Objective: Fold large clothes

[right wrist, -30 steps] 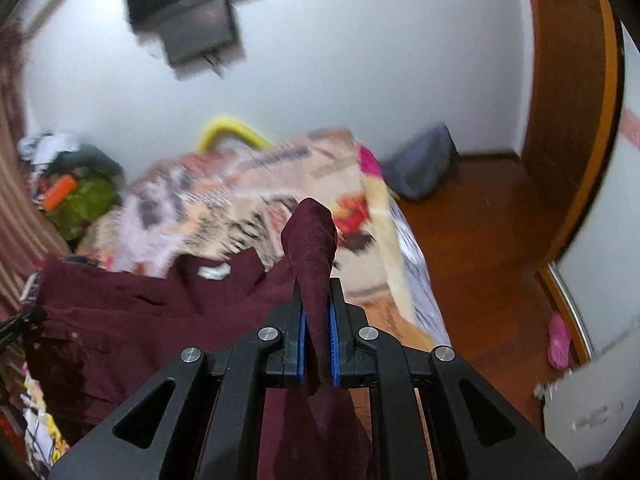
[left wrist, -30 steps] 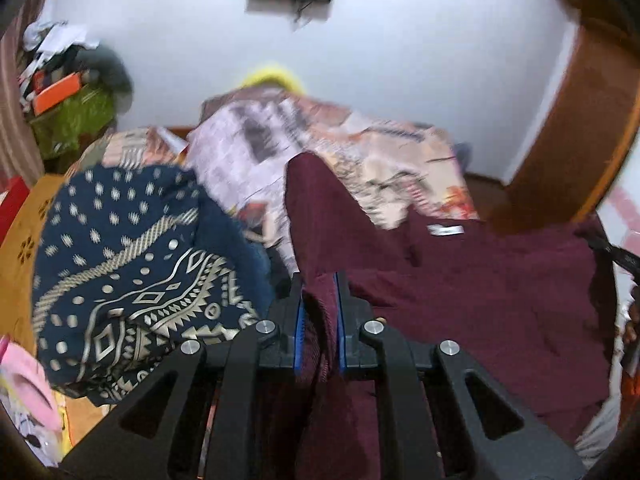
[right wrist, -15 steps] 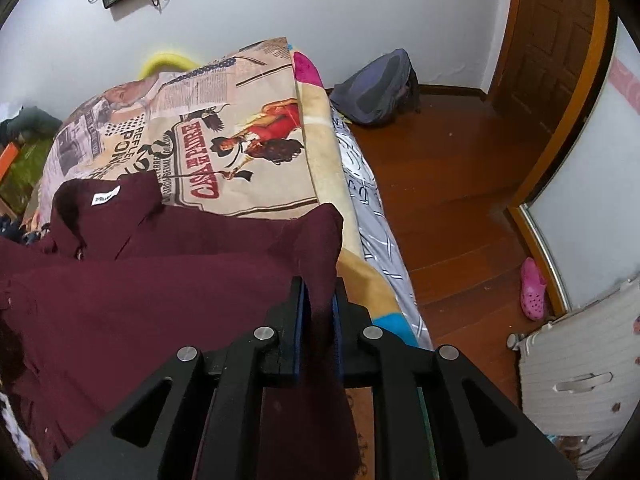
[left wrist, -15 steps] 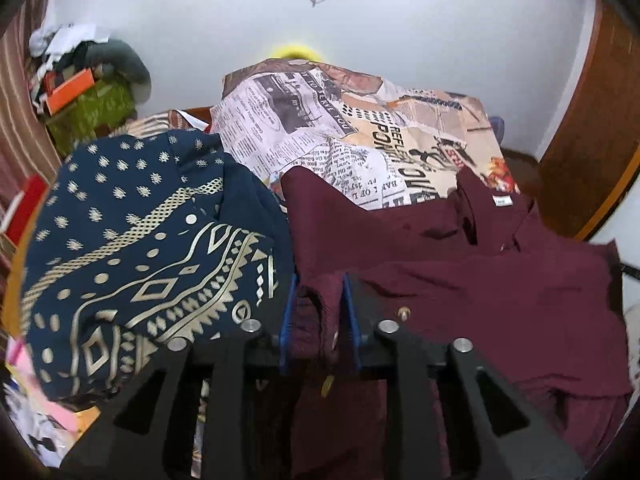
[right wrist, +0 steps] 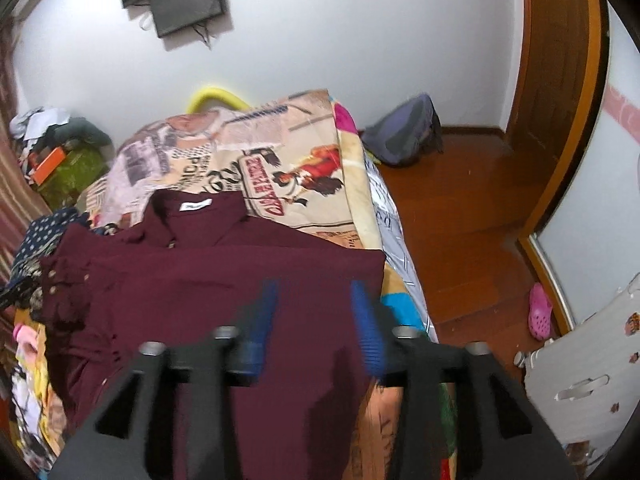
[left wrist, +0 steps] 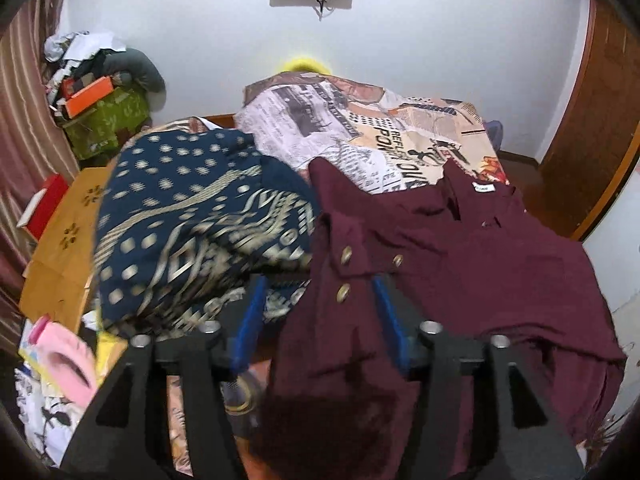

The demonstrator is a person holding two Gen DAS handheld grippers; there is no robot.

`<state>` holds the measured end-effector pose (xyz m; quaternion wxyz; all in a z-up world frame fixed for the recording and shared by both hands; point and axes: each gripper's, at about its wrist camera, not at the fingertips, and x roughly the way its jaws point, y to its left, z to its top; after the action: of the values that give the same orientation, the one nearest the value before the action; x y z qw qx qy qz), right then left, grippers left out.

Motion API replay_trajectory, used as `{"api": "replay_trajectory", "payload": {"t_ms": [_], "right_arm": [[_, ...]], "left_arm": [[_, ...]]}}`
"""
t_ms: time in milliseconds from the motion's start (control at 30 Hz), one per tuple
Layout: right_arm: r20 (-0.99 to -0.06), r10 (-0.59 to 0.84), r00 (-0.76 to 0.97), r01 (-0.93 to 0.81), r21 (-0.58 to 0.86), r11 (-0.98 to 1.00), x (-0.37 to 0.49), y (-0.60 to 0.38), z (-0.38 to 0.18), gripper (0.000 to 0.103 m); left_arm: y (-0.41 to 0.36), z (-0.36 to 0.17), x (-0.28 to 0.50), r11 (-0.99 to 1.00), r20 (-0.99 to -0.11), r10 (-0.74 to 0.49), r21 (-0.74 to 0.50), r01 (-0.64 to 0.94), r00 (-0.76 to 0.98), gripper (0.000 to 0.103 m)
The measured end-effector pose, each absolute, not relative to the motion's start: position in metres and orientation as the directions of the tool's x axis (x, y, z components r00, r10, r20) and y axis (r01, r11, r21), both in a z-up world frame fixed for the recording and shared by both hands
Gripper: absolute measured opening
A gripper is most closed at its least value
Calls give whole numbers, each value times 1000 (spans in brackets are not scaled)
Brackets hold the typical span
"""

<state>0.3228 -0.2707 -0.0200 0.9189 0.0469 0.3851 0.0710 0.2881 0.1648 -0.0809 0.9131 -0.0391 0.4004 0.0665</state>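
A maroon button-up shirt (left wrist: 480, 264) lies spread on the bed, collar and white label toward the far wall. My left gripper (left wrist: 318, 312) hovers over its left sleeve cuff (left wrist: 348, 264) with gold buttons. The jaws are opening and the cuff lies loose between the blue pads (left wrist: 248, 320), not pinched. In the right wrist view the shirt (right wrist: 224, 280) lies flat, its right edge near the bed's side. My right gripper (right wrist: 316, 316) is above that edge with its jaws opening, the cloth beneath them and free of the pads (right wrist: 368, 324).
A navy and gold patterned garment (left wrist: 192, 232) is heaped left of the shirt. The bed has a newspaper-print cover (right wrist: 280, 160). A grey backpack (right wrist: 404, 132), a pink shoe (right wrist: 540, 312) and a white bin (right wrist: 588, 380) are on the wooden floor at right. Clutter (left wrist: 96, 92) fills the far left corner.
Both grippers were shut on folds of the maroon shirt; both have let go and their jaws have spread. The shirt has dropped and now lies flat on the bed.
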Motion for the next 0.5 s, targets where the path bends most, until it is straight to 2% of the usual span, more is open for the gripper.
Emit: {"api": "replay_trajectory", "payload": {"t_ms": [33,67,267,500], "right_arm": [[-689,167,705,-99,137,986,314,-268,-19,62],[-683,167,711,-104,132,986,308,-266,-19,63],[-698,174,695,-104,142,984,270,-260,-36,63],[-751,165,639,-52,172,984,231,-260,-69,63]], "left_arm": [[165,-81,281,987,-736,107,-1,-160,668,68],[166,-82,272,987,-735,120,13,-163,667,70],[172,-97,232,991,-759,99,15,-134,643,71],[190,-140,190,981,-813,49,-70,-182,580,72]]}}
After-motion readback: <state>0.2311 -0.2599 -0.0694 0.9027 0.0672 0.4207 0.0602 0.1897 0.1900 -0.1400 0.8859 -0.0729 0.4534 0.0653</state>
